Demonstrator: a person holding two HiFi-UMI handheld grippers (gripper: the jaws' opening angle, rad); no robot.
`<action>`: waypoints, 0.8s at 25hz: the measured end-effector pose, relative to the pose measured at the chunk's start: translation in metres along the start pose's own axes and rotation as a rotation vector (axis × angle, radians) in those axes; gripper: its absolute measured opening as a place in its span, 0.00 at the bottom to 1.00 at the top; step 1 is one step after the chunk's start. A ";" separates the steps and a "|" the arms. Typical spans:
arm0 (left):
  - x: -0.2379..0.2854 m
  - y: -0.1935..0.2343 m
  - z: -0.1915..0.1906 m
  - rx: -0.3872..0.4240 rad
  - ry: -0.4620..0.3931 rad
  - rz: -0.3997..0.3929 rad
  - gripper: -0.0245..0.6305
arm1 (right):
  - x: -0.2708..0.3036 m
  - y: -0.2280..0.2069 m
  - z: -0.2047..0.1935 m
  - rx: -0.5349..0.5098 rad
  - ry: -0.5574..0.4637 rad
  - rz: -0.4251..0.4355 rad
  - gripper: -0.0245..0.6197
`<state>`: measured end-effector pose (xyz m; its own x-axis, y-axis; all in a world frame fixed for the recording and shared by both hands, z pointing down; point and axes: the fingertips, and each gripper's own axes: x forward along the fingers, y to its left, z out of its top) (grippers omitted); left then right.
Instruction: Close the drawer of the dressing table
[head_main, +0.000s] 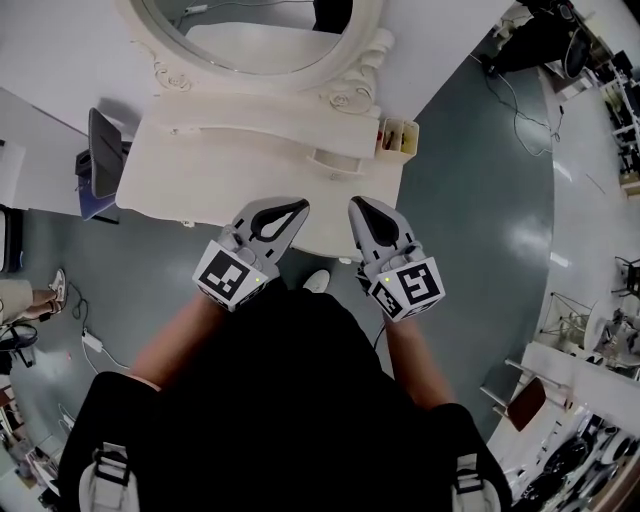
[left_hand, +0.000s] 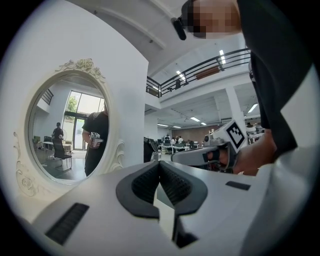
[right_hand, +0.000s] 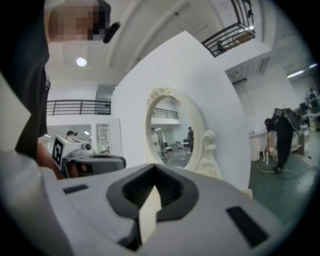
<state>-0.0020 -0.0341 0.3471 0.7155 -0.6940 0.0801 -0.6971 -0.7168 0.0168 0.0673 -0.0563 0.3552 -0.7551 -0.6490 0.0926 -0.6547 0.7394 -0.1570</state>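
The white dressing table (head_main: 230, 165) with its oval mirror (head_main: 250, 40) stands in front of me in the head view. Its pale drawer front (head_main: 322, 238) shows at the table's near edge, between my two grippers; how far out it stands I cannot tell. My left gripper (head_main: 292, 211) is shut and empty, with its tips over the front edge. My right gripper (head_main: 360, 208) is shut and empty too, beside it on the right. Each gripper view shows shut pads (left_hand: 160, 164) (right_hand: 154, 168), the mirror (left_hand: 67, 130) (right_hand: 172, 132) and the other gripper (left_hand: 220, 150) (right_hand: 85, 159).
A small cream organiser box (head_main: 398, 136) sits at the table's right end. A dark chair (head_main: 100, 152) stands at its left. My shoe (head_main: 316, 281) is under the front edge. Grey floor lies on both sides, with a white cable (head_main: 92, 342) at left.
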 end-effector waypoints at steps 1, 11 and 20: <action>0.002 0.001 -0.001 -0.005 0.000 -0.003 0.03 | 0.002 -0.004 -0.001 0.007 0.002 -0.002 0.04; 0.030 0.035 -0.021 -0.014 0.029 -0.063 0.03 | 0.032 -0.036 -0.017 0.040 0.031 -0.059 0.04; 0.064 0.079 -0.033 -0.015 0.025 -0.169 0.03 | 0.067 -0.070 -0.042 0.087 0.089 -0.173 0.04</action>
<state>-0.0124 -0.1326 0.3866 0.8213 -0.5616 0.1001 -0.5678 -0.8218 0.0473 0.0611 -0.1444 0.4141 -0.6341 -0.7438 0.2115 -0.7726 0.5974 -0.2150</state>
